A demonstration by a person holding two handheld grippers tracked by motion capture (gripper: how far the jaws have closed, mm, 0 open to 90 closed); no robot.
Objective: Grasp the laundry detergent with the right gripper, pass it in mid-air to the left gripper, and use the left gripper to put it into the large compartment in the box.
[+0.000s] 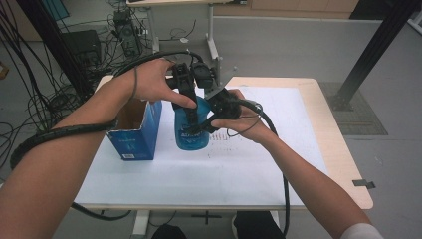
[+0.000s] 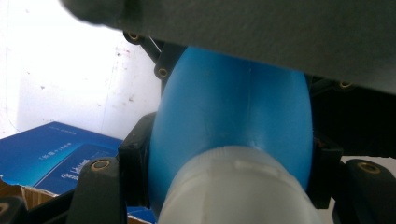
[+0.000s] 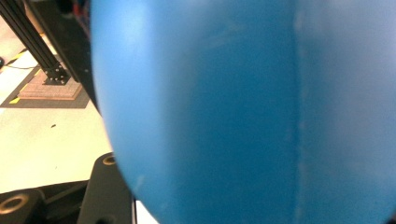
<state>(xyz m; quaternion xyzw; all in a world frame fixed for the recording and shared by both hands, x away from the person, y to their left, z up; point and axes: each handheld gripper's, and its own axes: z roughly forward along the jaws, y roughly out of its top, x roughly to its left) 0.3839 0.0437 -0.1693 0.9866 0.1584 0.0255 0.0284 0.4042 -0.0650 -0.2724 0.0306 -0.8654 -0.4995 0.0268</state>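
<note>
A blue plastic bottle (image 1: pixel 192 135) with a white cap (image 2: pixel 238 186) stands upright on the white sheet at the middle of the table. My left gripper (image 1: pixel 188 110) comes down from above, its black jaws on either side of the bottle's (image 2: pixel 233 107) upper body just under the cap, shut on it. From the right, my right gripper (image 1: pixel 208 123) clamps the bottle's side. In the right gripper view the blue wall (image 3: pixel 243 112) sits right against the lens, with one black finger (image 3: pixel 106 186) at its left edge.
An open blue carton (image 1: pixel 137 130) stands just left of the bottle, its flap (image 2: pixel 51 154) close to my left jaw. The wooden table (image 1: pixel 323 124) carries a white paper sheet (image 1: pixel 278 149). Cables and a black frame post (image 1: pixel 370 50) lie beyond.
</note>
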